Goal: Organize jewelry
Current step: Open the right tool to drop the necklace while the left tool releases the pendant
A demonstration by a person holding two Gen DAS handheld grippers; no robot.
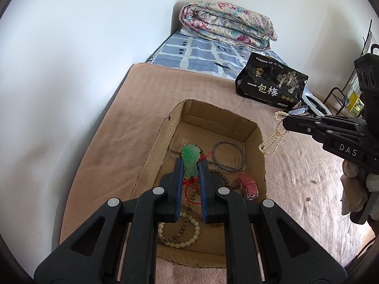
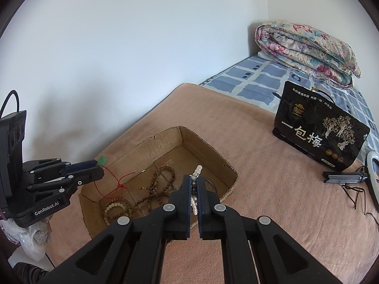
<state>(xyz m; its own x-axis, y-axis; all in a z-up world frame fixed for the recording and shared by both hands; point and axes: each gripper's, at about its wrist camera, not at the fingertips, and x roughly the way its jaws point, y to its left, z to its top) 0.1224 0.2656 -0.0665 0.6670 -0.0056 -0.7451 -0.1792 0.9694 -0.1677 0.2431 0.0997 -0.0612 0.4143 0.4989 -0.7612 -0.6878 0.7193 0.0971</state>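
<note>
Jewelry is being gathered into a shallow, open brown cardboard box (image 1: 253,130) that sits on a bed covered by a tan fleece blanket (image 1: 142,99). Left tongs (image 1: 191,165) are clenched on a green jade-like carved pendant (image 1: 190,157), whose red cord (image 2: 113,184) trails down into the box. They hold the pendant over the box in the left wrist view, though the right wrist view puts them nearer its left wall. Right tongs (image 2: 194,179) are clamped tight on a string of small white pearls (image 1: 274,139), which dangles in a loop just beyond the box's right wall.

Already lying inside the box are a long strand of brown wooden beads (image 2: 161,179), a bracelet of pale cream beads (image 1: 187,239) at the near end, a thin dark metal bangle (image 1: 228,156) toward the far end, and a pink-strapped watch (image 1: 248,184) by the right wall.

Likely risks: the hanging pearl loop could snag on the box's torn cardboard rim as it crosses, tipping or dragging the light box. If let go too early, the pearls would land on the blanket outside the box. The red cord could tangle in the wooden beads below, so that lifting the pendant again would pull them along. With both tongs converging on the same box, they might also knock each other
</note>
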